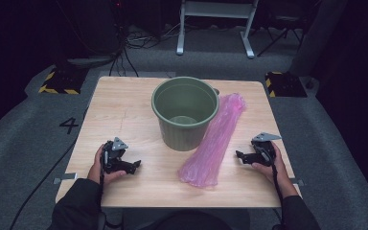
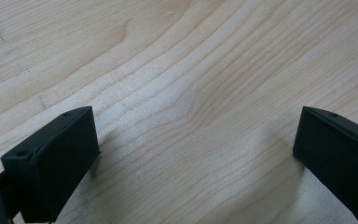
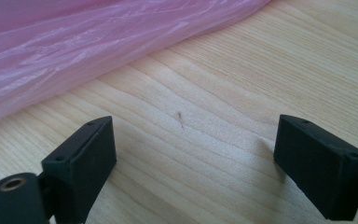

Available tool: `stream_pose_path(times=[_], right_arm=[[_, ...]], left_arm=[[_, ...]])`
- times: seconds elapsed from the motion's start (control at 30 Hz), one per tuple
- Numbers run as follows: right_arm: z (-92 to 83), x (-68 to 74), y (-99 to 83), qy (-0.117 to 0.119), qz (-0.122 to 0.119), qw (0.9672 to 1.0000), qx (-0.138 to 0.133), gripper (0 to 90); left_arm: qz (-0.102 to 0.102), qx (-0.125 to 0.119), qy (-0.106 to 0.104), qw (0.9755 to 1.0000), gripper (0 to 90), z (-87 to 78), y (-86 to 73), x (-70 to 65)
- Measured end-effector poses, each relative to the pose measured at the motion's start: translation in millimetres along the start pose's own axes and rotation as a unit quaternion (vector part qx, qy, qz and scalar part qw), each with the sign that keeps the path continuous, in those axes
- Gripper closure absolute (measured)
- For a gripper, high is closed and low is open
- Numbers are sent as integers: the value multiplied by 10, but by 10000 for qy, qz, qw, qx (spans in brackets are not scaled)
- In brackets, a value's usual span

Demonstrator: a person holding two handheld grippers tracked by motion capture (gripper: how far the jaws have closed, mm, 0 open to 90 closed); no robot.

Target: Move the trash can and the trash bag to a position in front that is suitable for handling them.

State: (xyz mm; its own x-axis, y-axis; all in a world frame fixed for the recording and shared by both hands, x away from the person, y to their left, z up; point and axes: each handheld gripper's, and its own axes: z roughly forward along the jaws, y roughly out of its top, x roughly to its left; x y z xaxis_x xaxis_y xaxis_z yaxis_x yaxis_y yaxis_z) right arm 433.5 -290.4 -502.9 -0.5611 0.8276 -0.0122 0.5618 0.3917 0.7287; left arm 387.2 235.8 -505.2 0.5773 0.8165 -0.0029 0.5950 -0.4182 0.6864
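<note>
A green plastic bucket (image 1: 185, 112) stands upright and empty in the middle of the wooden table (image 1: 124, 105). A long pink plastic bag (image 1: 214, 141) lies flat just right of it, running from the far right toward the near edge. My left gripper (image 1: 135, 166) rests on the table at the near left, open, pointing right, with bare wood between its jaws (image 2: 196, 154). My right gripper (image 1: 239, 155) rests at the near right, open, pointing left at the bag. In the right gripper view the pink bag (image 3: 74, 51) lies a short way beyond the gripper (image 3: 196, 158).
The table stands on grey carpet. Yellow-black striped blocks (image 1: 57, 82) sit by its far corners, cables trail over the floor at the left, and a white frame's legs (image 1: 215, 28) stand beyond. A person's hands and dark sleeves (image 1: 81, 201) come in from the near edge.
</note>
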Motion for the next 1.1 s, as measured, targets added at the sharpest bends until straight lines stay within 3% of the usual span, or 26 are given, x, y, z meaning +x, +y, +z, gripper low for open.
stream_pose_path(times=[0.2,0.47,0.73,1.1], right_arm=[[-15,-9,7,6,-13,10000,-37,164],[-155,-5,97,164,-22,9991,-403,181],[-292,61,280,242,-131,9967,-760,205],[-223,227,598,469,-397,9932,-992,222]], left_arm=[[2,-9,-6,10000,0,0,-1,1],[36,5,-32,10000,1,-11,-11,2],[26,-2,-28,10000,2,-12,-12,0],[28,-1,-28,10000,2,-12,-13,0]])
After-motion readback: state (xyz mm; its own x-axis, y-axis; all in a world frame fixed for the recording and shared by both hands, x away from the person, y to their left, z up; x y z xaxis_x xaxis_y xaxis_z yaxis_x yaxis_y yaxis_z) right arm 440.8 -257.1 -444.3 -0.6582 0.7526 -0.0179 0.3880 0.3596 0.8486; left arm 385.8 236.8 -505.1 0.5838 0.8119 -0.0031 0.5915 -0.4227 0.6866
